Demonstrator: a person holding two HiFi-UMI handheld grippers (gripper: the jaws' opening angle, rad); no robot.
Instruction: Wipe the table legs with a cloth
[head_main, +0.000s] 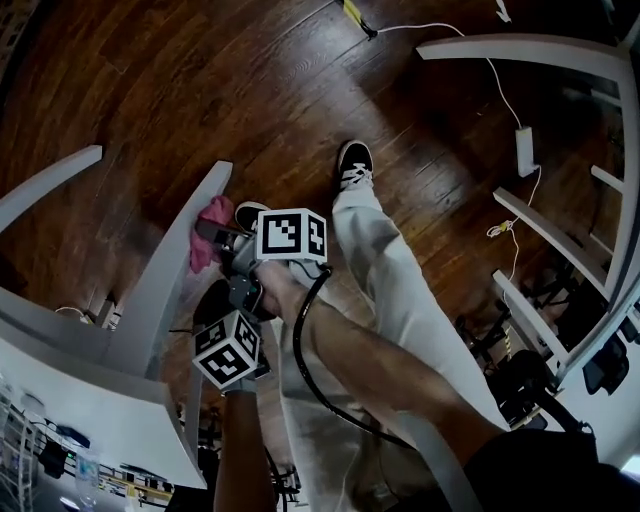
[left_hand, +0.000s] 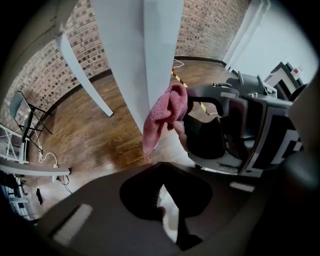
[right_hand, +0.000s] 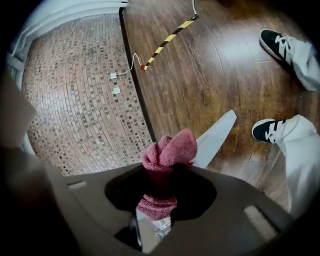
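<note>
A pink cloth (head_main: 208, 222) is bunched against the slanted white table leg (head_main: 165, 275), which runs down to the wooden floor. My right gripper (head_main: 216, 233) is shut on the cloth; in the right gripper view the cloth (right_hand: 167, 155) bulges out between the jaws of the right gripper (right_hand: 161, 189), with the leg (right_hand: 216, 136) just behind it. My left gripper (head_main: 238, 300) hovers just below the right one, shut and empty. From the left gripper view the leg (left_hand: 157, 55) stands ahead of the left gripper (left_hand: 162, 200), the cloth (left_hand: 162, 117) hangs against it, and the right gripper (left_hand: 235, 125) sits at the right.
A second white leg (head_main: 45, 185) slants at the left and a white frame (head_main: 560, 60) stands at the right. Cables and a power adapter (head_main: 525, 150) lie on the floor. The person's shoes (head_main: 355, 165) are planted near the leg. A brick wall (right_hand: 75, 95) rises beyond.
</note>
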